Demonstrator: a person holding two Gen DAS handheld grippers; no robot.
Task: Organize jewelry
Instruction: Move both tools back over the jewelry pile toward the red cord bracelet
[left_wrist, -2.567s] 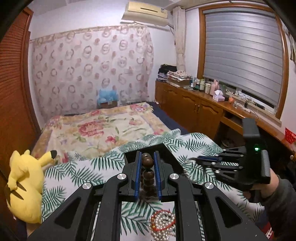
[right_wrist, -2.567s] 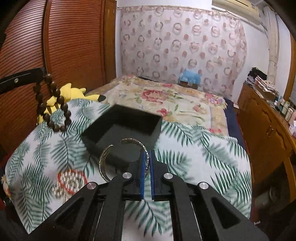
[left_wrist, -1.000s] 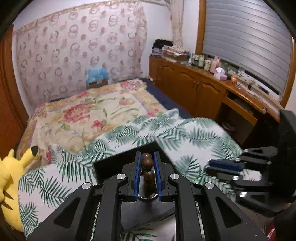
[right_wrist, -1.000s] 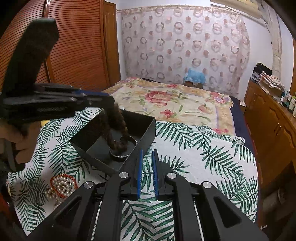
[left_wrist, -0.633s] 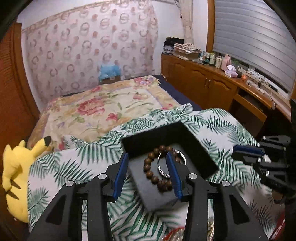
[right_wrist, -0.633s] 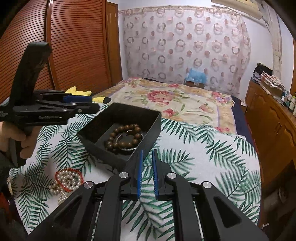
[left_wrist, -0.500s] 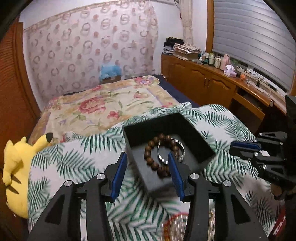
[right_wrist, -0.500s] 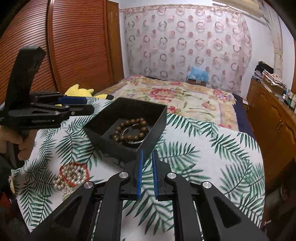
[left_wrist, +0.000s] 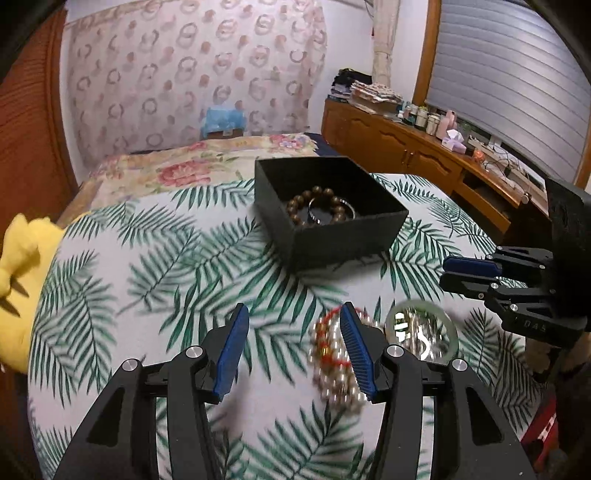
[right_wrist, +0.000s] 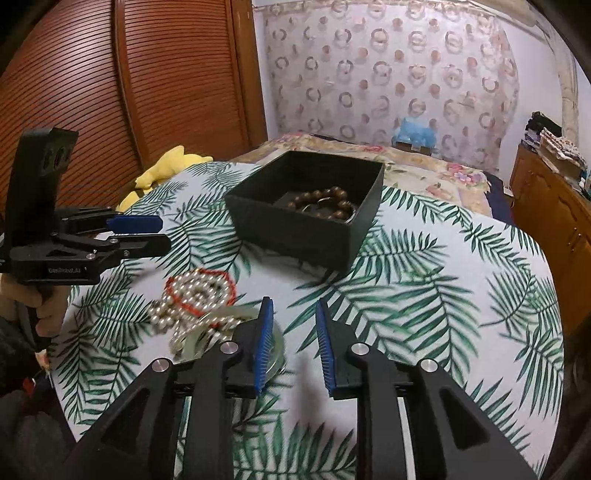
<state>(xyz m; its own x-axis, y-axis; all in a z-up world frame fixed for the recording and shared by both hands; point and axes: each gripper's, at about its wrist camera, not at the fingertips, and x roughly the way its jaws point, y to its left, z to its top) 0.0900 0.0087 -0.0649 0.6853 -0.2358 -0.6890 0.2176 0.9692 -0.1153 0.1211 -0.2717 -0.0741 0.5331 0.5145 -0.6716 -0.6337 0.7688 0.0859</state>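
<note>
Hovering spread over the tablecloth (left_wrist: 155, 258), left gripper (left_wrist: 293, 347), with the pearl strand (left_wrist: 332, 363) lying under its right finger and the ring (left_wrist: 421, 336) just right of that. Sitting ahead, the box (left_wrist: 343, 236), holding the bead bracelet (left_wrist: 317, 208). Lying left of the right gripper (right_wrist: 293, 347), pearls and ring.

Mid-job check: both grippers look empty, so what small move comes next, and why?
Probably lower the open right gripper onto the pale green bangle beside its left finger. The wooden beads already lie in the black box; the bangle and pearl strand remain on the cloth.
</note>
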